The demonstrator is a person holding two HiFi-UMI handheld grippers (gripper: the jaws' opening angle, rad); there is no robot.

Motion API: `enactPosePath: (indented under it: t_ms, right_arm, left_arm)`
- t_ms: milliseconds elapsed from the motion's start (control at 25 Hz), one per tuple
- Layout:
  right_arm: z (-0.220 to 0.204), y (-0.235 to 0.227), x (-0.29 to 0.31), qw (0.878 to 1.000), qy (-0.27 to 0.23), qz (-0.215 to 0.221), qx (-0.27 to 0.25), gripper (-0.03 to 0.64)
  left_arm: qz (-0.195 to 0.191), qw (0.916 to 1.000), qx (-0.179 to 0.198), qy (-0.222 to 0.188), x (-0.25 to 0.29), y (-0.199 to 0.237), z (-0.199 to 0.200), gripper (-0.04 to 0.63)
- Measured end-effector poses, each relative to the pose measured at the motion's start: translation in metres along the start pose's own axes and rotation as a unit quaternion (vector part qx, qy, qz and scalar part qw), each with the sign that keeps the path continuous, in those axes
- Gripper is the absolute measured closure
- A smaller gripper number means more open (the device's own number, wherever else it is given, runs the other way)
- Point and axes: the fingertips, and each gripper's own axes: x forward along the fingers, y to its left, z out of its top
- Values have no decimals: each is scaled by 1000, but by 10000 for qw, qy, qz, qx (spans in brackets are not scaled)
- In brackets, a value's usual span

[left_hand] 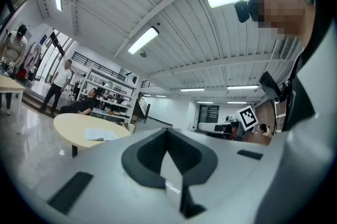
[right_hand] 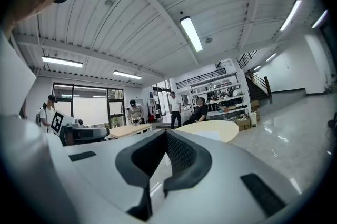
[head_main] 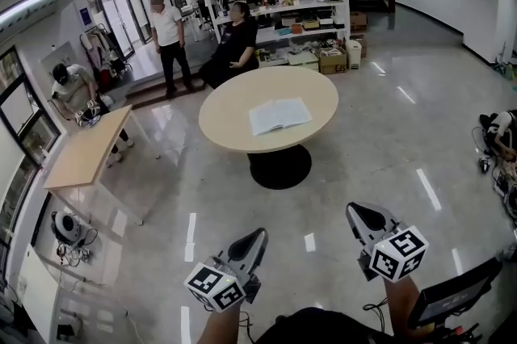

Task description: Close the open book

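Head view, open book [head_main: 279, 115]: lies flat with its pages up, right of centre on the round counter [head_main: 230, 124].
Head view, left gripper [head_main: 257, 236]: jaws together and empty, over the floor [head_main: 161, 197], well apart from the round counter.
Head view, right gripper [head_main: 356, 211]: jaws together and empty, likewise well short of the round counter.
Left gripper view, left gripper [left_hand: 167, 129]: the dark pads meet at the tip with nothing between them. The open book [left_hand: 100, 134] shows as a pale sheet on the round counter [left_hand: 71, 122], far off to the left.
Right gripper view, right gripper [right_hand: 166, 131]: pads pressed shut with nothing held. The open book [right_hand: 212, 134] is barely legible on the round counter [right_hand: 231, 127] ahead.
Handling (judged): the book is probably light, with limp pages and a stiffer cover. It may slide on the smooth top.
Hold (judged): take the outer edge of one half and fold it over the spine, with the other gripper steadying the opposite half.
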Motion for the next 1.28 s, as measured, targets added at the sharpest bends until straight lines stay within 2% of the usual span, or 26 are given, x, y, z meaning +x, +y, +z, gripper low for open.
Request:
enactPosePath:
  t_ms: [400, 600, 720, 960, 1080, 1280]
  right_arm:
    - [3, 0, 8, 10000, 28, -48, 5, 624]
    - [-2, 17, 26, 10000, -11, -38, -35, 624]
    - [0, 18, 34, 9998, -67, -175, -54, 624]
    - [-3, 2, 81, 9994, 15, -347, 27, 624]
    - [-5, -15, 119, 9996, 46, -265, 37, 624]
    - [7, -69, 198, 10000, 84, 27, -31, 624]
  left_arm:
    - [-102, 9999, 7, 2, 7, 5, 5, 601]
    - [-182, 9998, 10, -46, 0, 29, 5, 601]
    - [-280, 9996, -51, -25, 3, 41, 4, 601]
    - [-362, 9990, -236, 103, 29, 91, -3, 601]
    - [-351, 9992, -127, 124, 53, 120, -1, 601]
    - [-87, 9998, -143, 103, 120, 178, 9, 601]
